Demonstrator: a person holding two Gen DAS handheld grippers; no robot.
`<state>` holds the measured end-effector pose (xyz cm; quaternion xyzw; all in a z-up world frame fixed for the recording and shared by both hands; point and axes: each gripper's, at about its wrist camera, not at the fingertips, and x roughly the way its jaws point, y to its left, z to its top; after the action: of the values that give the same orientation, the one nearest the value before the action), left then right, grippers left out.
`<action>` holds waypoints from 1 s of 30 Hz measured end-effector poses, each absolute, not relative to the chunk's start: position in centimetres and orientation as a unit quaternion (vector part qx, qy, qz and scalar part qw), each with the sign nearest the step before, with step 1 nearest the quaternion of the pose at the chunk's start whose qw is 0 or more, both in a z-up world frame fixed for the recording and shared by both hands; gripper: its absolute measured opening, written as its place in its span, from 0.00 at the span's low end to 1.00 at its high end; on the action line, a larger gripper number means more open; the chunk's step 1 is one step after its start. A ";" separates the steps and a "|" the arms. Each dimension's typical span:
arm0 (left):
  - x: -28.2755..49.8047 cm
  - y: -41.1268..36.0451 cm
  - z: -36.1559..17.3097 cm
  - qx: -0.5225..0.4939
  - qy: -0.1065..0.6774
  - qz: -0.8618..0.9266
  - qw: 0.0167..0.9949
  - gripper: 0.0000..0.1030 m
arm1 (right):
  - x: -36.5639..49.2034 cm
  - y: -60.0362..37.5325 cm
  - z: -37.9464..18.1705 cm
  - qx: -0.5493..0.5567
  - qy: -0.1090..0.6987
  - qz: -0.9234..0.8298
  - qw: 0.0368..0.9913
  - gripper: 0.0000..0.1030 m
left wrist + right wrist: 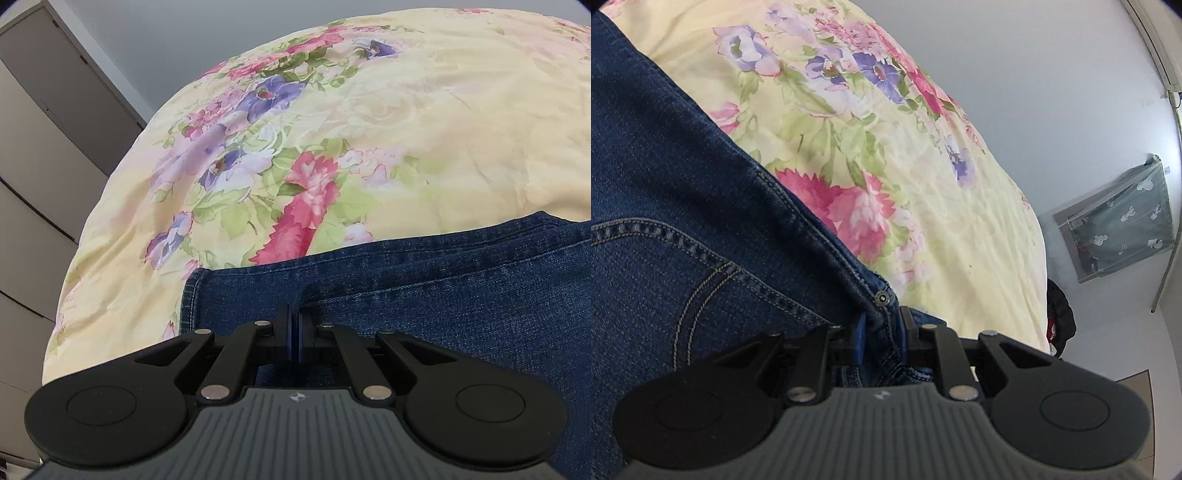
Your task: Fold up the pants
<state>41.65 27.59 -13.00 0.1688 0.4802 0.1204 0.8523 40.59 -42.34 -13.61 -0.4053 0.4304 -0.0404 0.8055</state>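
Note:
Dark blue denim pants (424, 288) lie on a yellow floral bedspread (406, 129). In the left wrist view my left gripper (295, 317) sits over the hem end of a leg, its jaws closed tight on a pinch of the denim. In the right wrist view my right gripper (881, 325) is closed on the waistband corner of the pants (683, 184), by a metal rivet (882, 297) and a curved pocket seam. The denim bunches between the blue pads (860, 339).
The bedspread (905, 166) covers the bed on all sides of the pants. A grey wardrobe (48, 110) stands to the left. A grey patterned bin (1126, 229) and a dark garment (1060, 317) lie past the bed's right edge.

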 end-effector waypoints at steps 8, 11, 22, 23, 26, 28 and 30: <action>42.7 27.4 -10.8 0.188 0.468 0.114 0.856 0.03 | 40.0 -42.2 -12.5 -0.402 0.413 -0.062 0.815 0.11; 43.7 27.3 -12.1 0.194 0.480 0.114 0.848 0.06 | 39.9 -41.9 -12.8 -0.409 0.419 -0.064 0.808 0.10; 43.9 34.5 -10.2 0.164 0.482 0.222 0.832 0.44 | 40.3 -41.7 -13.6 -0.416 0.429 -0.063 0.799 0.11; 43.5 35.4 -9.8 0.149 0.478 0.230 0.834 0.44 | 40.4 -41.7 -13.7 -0.415 0.429 -0.065 0.799 0.11; 41.7 37.7 -8.4 0.068 0.456 0.233 0.856 0.44 | 40.4 -41.4 -13.8 -0.419 0.430 -0.069 0.796 0.11; 40.1 38.9 -7.7 0.006 0.446 0.215 0.869 0.44 | 40.5 -41.3 -13.6 -0.422 0.431 -0.075 0.794 0.11; 38.6 39.7 -7.5 -0.040 0.439 0.203 0.875 0.44 | 40.7 -41.1 -13.2 -0.418 0.432 -0.085 0.795 0.16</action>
<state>38.55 39.74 -7.46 -0.0398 0.4385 0.2032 0.8745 40.66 -41.15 -13.23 -0.4179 0.4316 -0.0846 0.7949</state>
